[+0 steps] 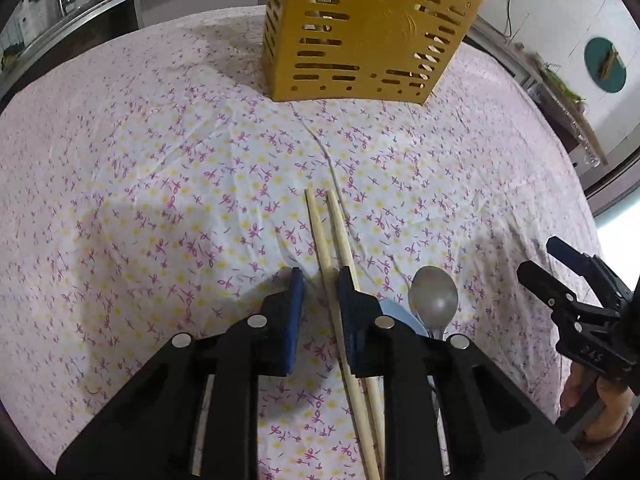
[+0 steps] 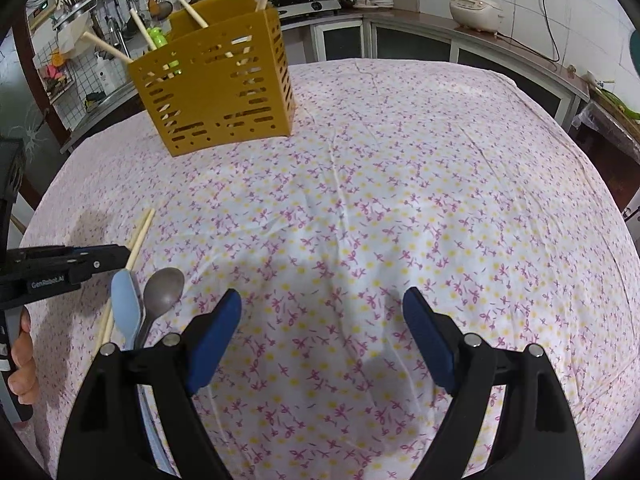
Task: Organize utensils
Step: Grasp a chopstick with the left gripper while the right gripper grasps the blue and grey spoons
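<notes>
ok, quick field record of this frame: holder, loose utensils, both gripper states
holder: yellow slotted holder upright at the far side of the floral tablecloth, several chopsticks already standing in it
loose chopsticks: pair of chopsticks lying on the cloth
spoons: metal spoon and light blue spoon side by side next to the pair
left hand-held gripper: jaws narrow, one chopstick between the pads, contact unclear
right hand-held gripper: open, empty, over bare cloth

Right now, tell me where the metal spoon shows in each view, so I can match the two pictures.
Left wrist view: metal spoon at lower right, just right of the left gripper.
Right wrist view: metal spoon at lower left, beside the blue spoon.
Shared landmark: yellow utensil holder on the floral cloth.
</notes>
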